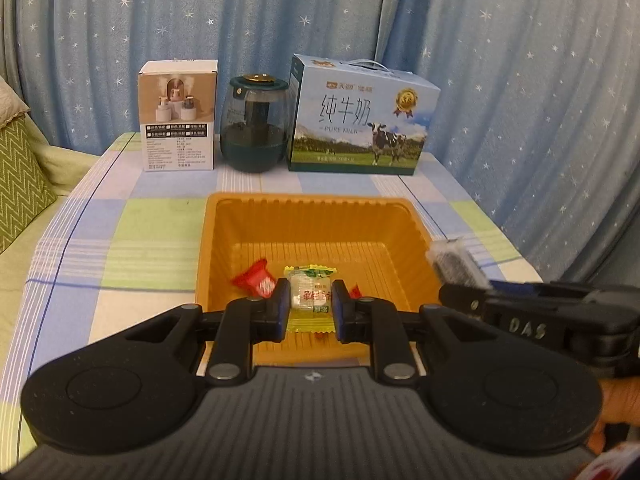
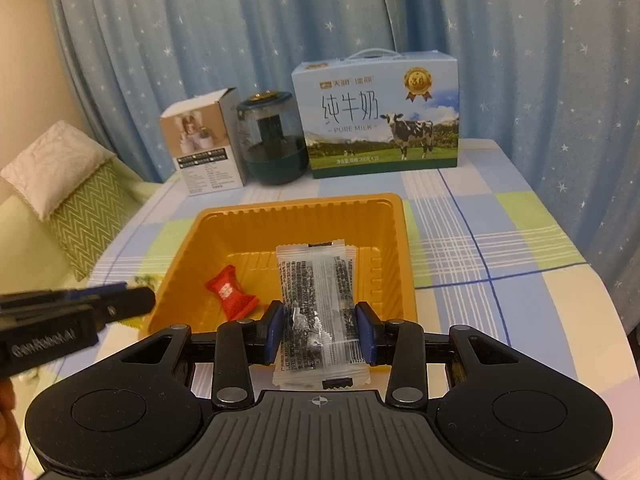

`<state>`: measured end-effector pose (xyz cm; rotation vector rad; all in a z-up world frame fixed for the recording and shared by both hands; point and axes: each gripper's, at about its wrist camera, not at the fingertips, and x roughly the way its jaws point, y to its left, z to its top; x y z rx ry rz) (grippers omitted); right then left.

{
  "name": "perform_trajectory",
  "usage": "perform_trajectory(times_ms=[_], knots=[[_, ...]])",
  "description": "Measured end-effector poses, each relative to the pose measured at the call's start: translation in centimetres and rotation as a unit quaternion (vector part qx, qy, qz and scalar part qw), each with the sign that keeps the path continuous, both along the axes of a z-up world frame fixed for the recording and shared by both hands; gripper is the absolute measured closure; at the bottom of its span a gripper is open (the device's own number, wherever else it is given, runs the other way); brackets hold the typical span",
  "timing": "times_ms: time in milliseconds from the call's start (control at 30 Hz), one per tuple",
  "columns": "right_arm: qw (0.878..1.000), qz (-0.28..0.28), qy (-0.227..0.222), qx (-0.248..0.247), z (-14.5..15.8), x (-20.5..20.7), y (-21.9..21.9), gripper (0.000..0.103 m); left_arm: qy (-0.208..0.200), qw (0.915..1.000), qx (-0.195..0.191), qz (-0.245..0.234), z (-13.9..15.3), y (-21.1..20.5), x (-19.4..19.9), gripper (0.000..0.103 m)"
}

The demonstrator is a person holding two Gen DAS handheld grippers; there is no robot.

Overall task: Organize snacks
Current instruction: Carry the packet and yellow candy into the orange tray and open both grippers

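An orange plastic tray (image 1: 224,240) (image 2: 384,216) sits mid-table on the checked cloth. A red wrapped candy (image 1: 256,280) (image 2: 230,292) lies on its floor. My left gripper (image 1: 311,304) is shut on a yellow-green snack packet (image 1: 308,292), held over the tray's near edge. My right gripper (image 2: 320,328) is shut on a clear packet of dark snack (image 2: 316,300), also held over the tray's near side. In the left wrist view the right gripper (image 1: 460,280) with its clear packet (image 1: 452,264) comes in from the right; in the right wrist view the left gripper (image 2: 132,304) reaches in from the left.
At the table's back stand a white product box (image 1: 178,116) (image 2: 204,144), a dark green glass jar (image 1: 254,124) (image 2: 272,140) and a blue milk carton (image 1: 360,120) (image 2: 380,116). Blue star curtains hang behind. A green zigzag cushion (image 1: 20,184) (image 2: 88,208) lies left of the table.
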<state>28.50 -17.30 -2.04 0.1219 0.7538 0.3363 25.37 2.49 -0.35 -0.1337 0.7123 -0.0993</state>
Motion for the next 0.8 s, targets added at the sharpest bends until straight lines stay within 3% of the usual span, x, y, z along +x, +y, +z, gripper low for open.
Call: perform_trajectory(times_ms=[467,800], knots=[[1.000,-0.009,0.022,-0.008,-2.3,4.0,0.7,0.064,0.031,0.9995,-0.003,-0.005,-3.0,0.4,5.2,0.083],[0.999,-0.018,0.035,-0.003,-3.6,4.6,0.3,0.064,0.039,0.9990,-0.013,0.021,-4.4,2.7,4.4,0.079]])
